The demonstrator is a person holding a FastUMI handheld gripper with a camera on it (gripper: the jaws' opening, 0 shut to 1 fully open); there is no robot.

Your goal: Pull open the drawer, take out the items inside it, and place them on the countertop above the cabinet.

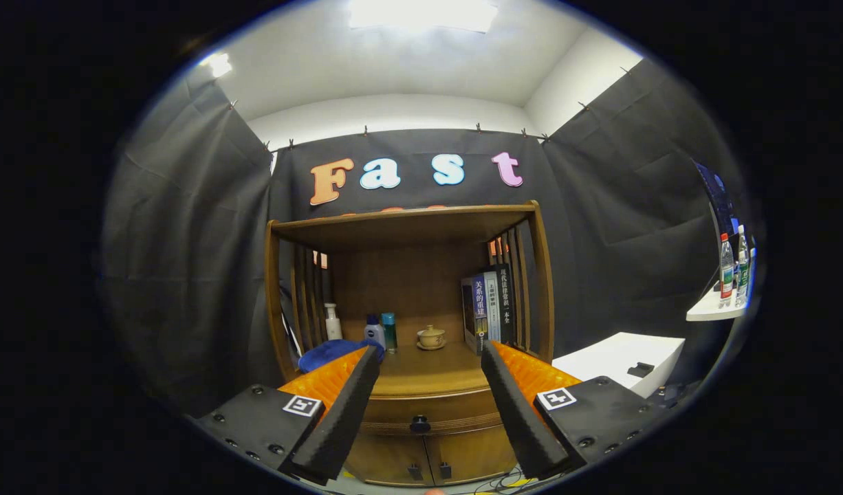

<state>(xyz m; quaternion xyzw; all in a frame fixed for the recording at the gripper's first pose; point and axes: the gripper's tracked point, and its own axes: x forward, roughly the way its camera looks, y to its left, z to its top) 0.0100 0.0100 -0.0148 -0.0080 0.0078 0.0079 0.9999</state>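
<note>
**Gripper wide apart, drawer shut ahead of it**

The wooden cabinet (408,309) stood straight ahead against the black cloth wall; its open shelf space held a fair crowd: a white pump bottle (333,322) at the left by the slats, a small white-and-blue bottle (374,331) and a teal one (389,331) side by side next to it, a little lidded teacup on a saucer (431,337) near the middle, and a row of upright books (489,309) leaning against the right-hand slats; a blue cloth (329,354) lay at the left front of the countertop (428,375), partly hidden behind the left finger.

Below the countertop sat the drawer (428,412), closed, its dark round knob (420,423) facing out; what lay inside could not be seen; under it were two cupboard doors (428,457) with small dark handles.

The gripper (428,354) hung in front with its fingers spread wide and holding nothing; the knob sat between the two fingers, low and beyond them, well apart from either pad.

Off to the right, a white box (617,357) and a white ledge (714,313) carrying water bottles (731,271).
</note>
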